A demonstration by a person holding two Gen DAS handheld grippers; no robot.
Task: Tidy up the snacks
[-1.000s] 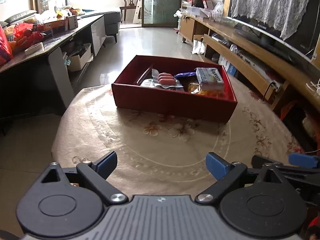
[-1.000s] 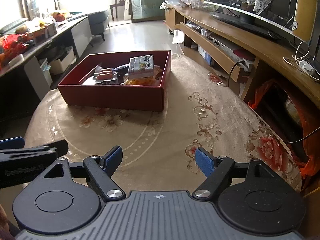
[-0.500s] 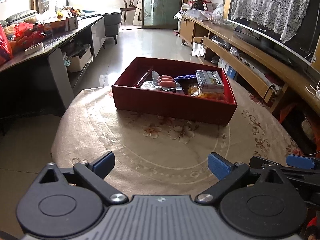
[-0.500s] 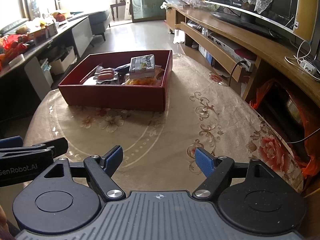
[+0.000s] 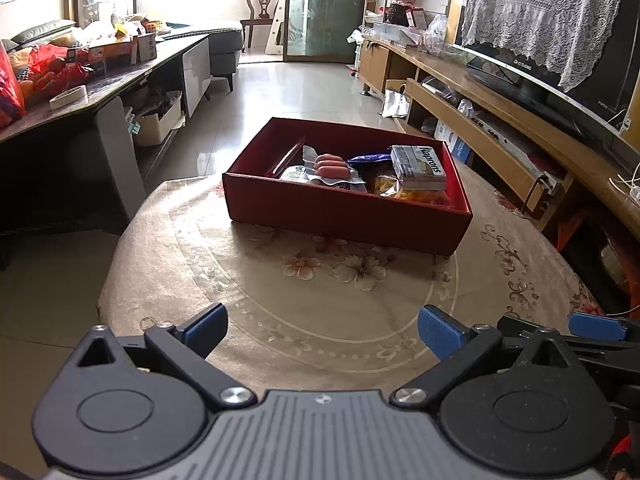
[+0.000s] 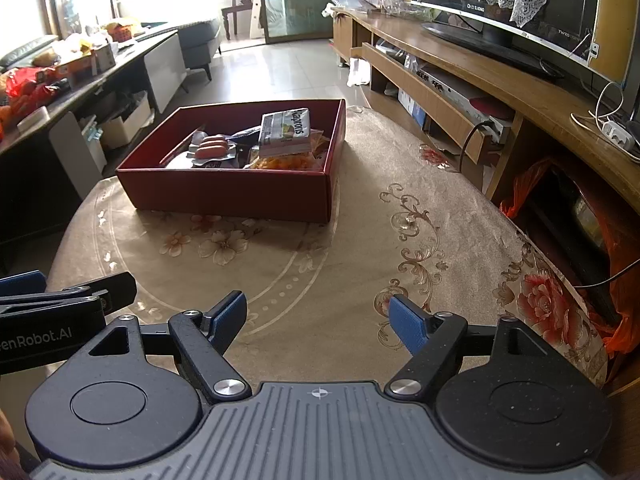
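Note:
A red box [image 5: 344, 216] stands on the far half of the round table, also in the right wrist view [image 6: 228, 194]. Inside lie a pack of sausages [image 5: 332, 166], a white and green snack box [image 5: 418, 164] on an orange bag [image 5: 416, 194], and a dark blue packet [image 5: 366, 160]. The snack box [image 6: 285, 130] and sausages [image 6: 212, 148] show in the right wrist view too. My left gripper [image 5: 322, 330] is open and empty near the table's front edge. My right gripper [image 6: 318, 322] is open and empty beside it, to its right.
The table wears a beige floral cloth [image 5: 320, 292]. A long wooden TV bench [image 6: 500, 92] with a television [image 6: 508, 8] runs along the right. A dark cluttered desk [image 5: 80, 92] stands at the left. An orange bag [image 6: 616, 320] hangs by the table's right edge.
Both grippers have drawn back and risen slightly, so the red box looks a little smaller and farther. Both stay open and empty.

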